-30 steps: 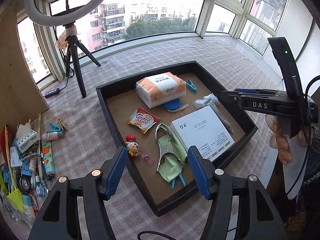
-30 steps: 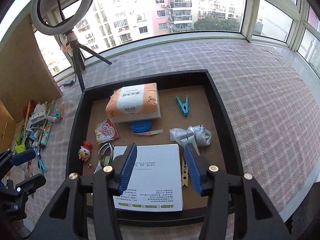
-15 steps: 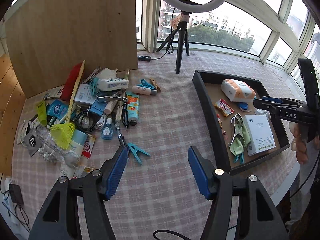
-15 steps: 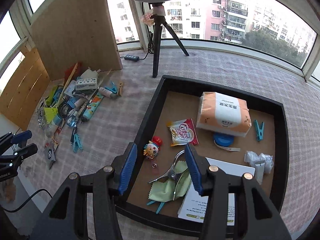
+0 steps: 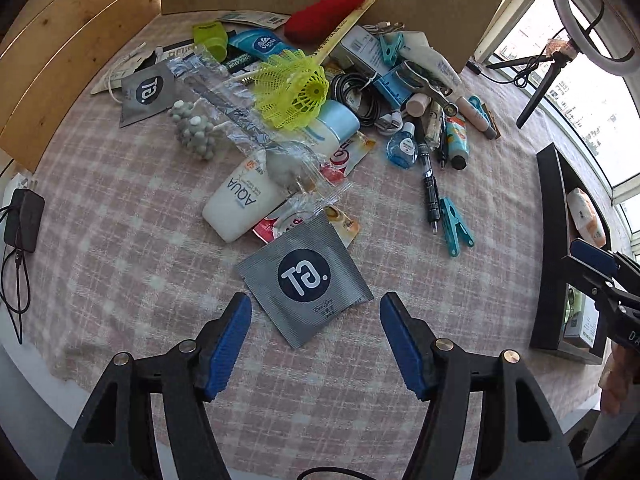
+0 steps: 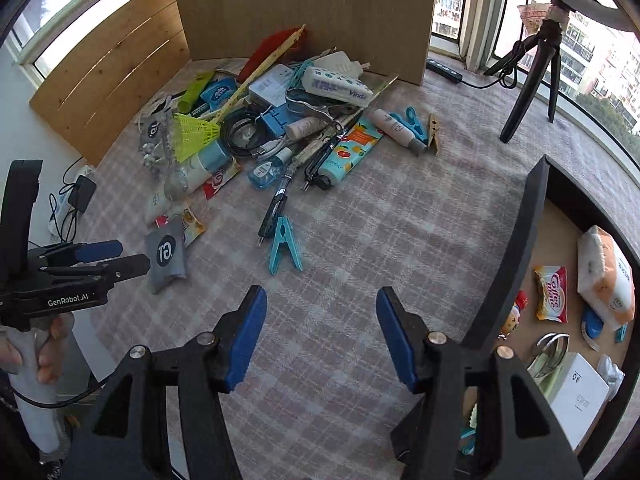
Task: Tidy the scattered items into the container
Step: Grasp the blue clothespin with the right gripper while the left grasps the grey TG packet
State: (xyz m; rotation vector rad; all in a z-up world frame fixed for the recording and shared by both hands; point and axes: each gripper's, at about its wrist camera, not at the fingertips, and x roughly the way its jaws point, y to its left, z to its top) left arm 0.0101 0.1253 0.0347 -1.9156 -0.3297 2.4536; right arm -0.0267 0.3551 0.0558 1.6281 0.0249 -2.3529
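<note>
My left gripper (image 5: 315, 312) hangs over the checked cloth with its jaws opening. A grey sachet (image 5: 304, 276) with a round dark logo lies flat just ahead of and between the blue pads, not pressed by them. My right gripper (image 6: 320, 300) is also opening, with nothing between its fingers, and a teal clothes peg (image 6: 284, 248) lies ahead of it. Behind both is the pile of scattered items (image 5: 320, 92), among them a yellow shuttlecock (image 5: 296, 92) and a white tube (image 5: 240, 204). The black tray (image 6: 520, 260) stands at the right.
Wooden boards (image 6: 304, 4) wall in the pile at the back and left. A ring-light tripod (image 6: 532, 72) stands at the back right, with a power strip (image 6: 444, 70) beside it. A black charger with its cable (image 5: 24, 220) lies by the cloth's left edge.
Both grippers have swung left from above the tray to the cloth in front of the pile, rolling and dipping. Their jaws stand a little wider.
</note>
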